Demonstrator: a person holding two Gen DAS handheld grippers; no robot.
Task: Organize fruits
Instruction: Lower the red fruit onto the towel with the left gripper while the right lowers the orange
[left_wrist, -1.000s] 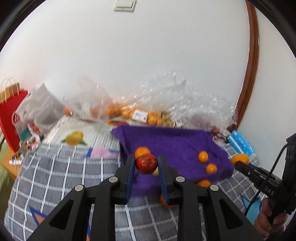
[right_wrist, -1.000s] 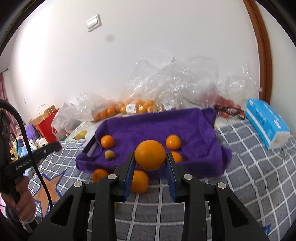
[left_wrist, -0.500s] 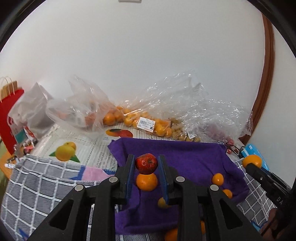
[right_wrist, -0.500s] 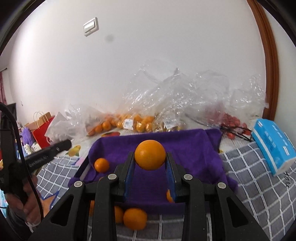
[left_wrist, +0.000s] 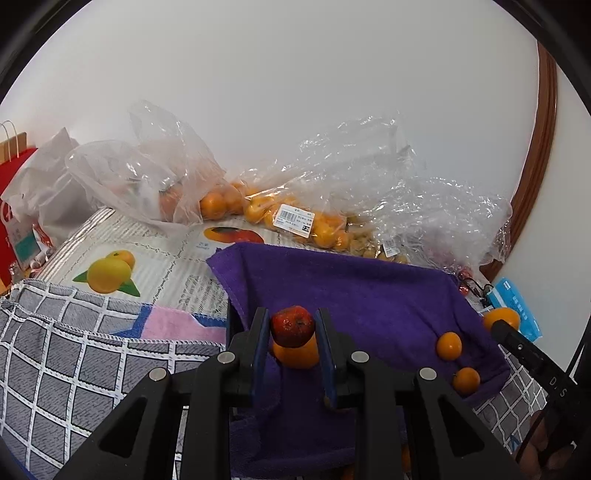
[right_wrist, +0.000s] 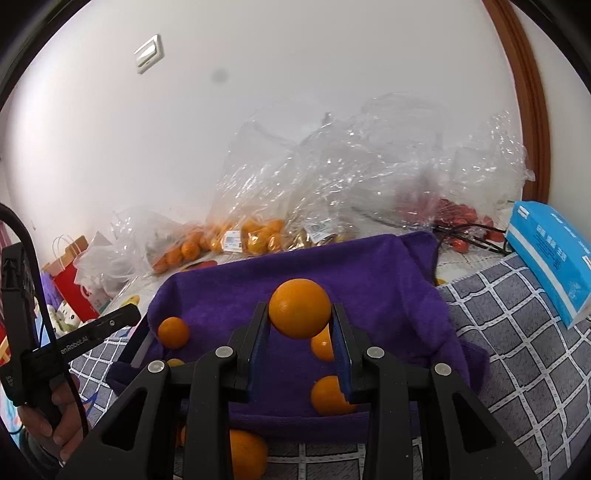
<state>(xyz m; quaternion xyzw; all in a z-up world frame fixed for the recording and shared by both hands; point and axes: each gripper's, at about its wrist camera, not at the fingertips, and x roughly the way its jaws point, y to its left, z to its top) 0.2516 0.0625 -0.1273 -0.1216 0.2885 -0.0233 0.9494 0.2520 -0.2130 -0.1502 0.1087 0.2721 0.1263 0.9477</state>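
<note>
My left tongs (left_wrist: 291, 332) clench a small red fruit (left_wrist: 292, 325), my right tongs (right_wrist: 300, 325) a big orange (right_wrist: 299, 308), both over the purple towel (left_wrist: 369, 295). Risks: the round orange squirts out, or released fruit rolls off the draped towel edge among loose oranges (right_wrist: 173, 332).

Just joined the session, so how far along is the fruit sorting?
Done: a few oranges lie on the purple towel. In hand: left tongs hold a red fruit, right tongs a big orange. Left: an orange on the checked cloth.
</note>
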